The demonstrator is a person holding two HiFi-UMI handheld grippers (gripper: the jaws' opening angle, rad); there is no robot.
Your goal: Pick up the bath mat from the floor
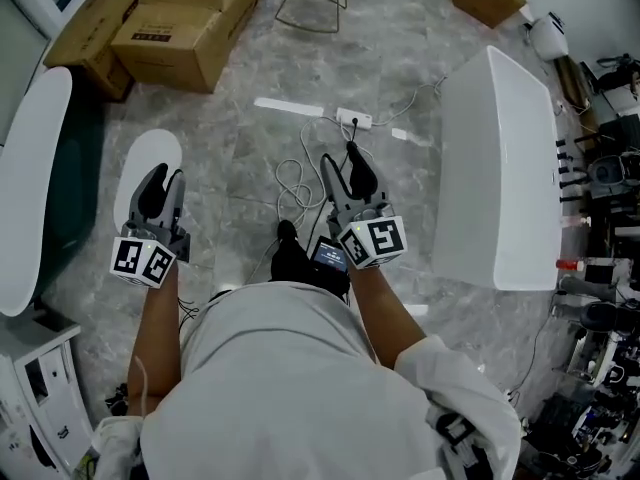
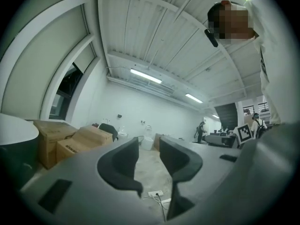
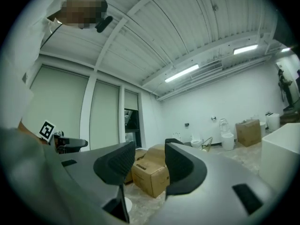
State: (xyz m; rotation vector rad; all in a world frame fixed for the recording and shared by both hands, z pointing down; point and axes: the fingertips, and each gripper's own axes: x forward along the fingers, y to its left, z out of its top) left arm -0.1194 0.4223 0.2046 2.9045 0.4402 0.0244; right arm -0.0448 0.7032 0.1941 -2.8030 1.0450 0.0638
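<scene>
1. The left gripper (image 1: 166, 180) and the right gripper (image 1: 342, 166) are both partly open and hold nothing
2. The white oval on the floor, likely the bath mat (image 1: 152, 151), lies flat below the left gripper, so the jaws could slip off its thin edge
3. The person could trip on the cables (image 1: 292, 180) near the feet

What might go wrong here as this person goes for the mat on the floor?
Loose cables and a power strip lie by the person's shoe: a trip or snag seems possible. The white oval mat lies quite flat, so the open, empty left tongs may struggle to pinch its edge.
</scene>
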